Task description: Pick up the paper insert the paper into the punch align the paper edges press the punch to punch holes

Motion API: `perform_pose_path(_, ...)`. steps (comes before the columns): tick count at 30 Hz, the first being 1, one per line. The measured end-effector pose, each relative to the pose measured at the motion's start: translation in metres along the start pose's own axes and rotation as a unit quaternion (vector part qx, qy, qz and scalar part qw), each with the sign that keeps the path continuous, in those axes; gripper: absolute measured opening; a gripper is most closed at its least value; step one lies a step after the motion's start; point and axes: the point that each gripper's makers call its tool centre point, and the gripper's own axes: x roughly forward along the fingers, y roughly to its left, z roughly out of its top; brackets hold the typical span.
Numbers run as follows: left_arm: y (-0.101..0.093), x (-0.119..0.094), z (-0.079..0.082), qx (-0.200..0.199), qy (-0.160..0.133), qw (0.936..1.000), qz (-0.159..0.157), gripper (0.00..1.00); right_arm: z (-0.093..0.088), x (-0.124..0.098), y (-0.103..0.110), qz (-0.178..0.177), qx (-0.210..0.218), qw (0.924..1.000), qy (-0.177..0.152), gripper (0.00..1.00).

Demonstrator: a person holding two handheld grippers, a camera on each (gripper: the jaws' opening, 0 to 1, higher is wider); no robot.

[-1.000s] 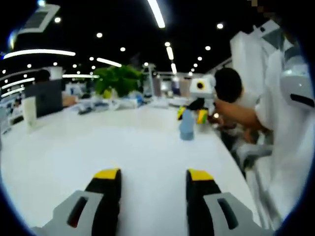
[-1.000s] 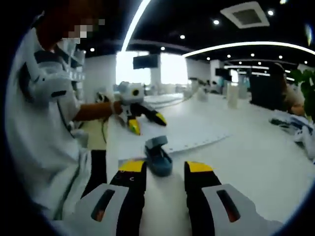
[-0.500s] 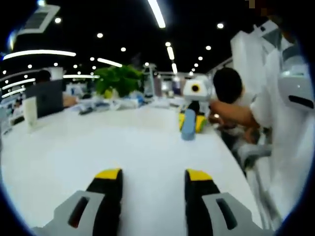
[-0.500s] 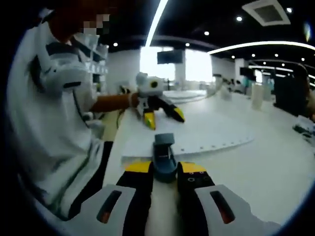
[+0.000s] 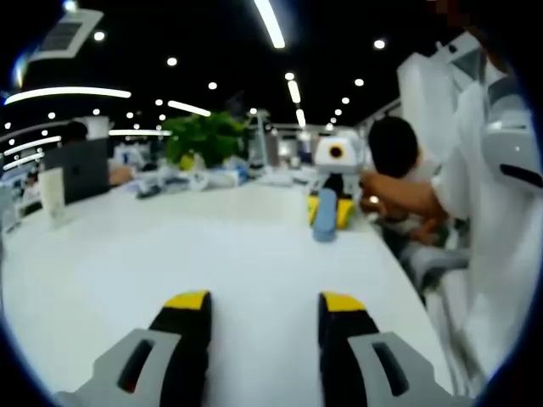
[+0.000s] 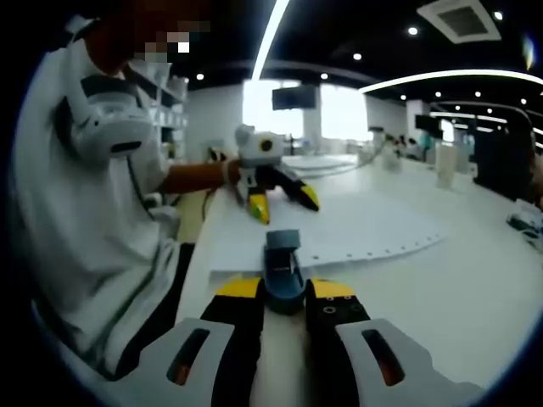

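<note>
One punch point(image 6: 282, 270), seemingly lengthwise toward paper point(image 6: 339, 237).

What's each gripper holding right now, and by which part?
The right gripper has its fingers closed on the near end of the blue hole punch, which sits on the paper. The left gripper is open and holds nothing.

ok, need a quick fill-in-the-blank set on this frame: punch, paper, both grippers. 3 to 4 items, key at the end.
1. The right gripper has its jaws closed on the blue ____.
2. The paper lying flat on the table already has a row of ____ along its near edge.
3. The left gripper has its jaws ____, with nothing between them.
4. The tips of both grippers' jaws are coloured ____.

Missing words: punch; holes; open; yellow
</note>
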Motion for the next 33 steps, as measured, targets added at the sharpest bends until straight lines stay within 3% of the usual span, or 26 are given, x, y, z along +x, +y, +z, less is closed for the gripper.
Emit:
perform_pose_path(14,0.001,0.0,0.0,0.0,0.0,1.0,0.0,0.51,-0.004,0.0,0.003,0.005,-0.012,0.9999,0.01,0.22)
perform_pose_path(33,0.002,0.002,0.0,-0.001,0.0,1.0,0.001,0.51,-0.006,-0.003,0.022,0.028,-0.001,0.9994,0.019,0.22)
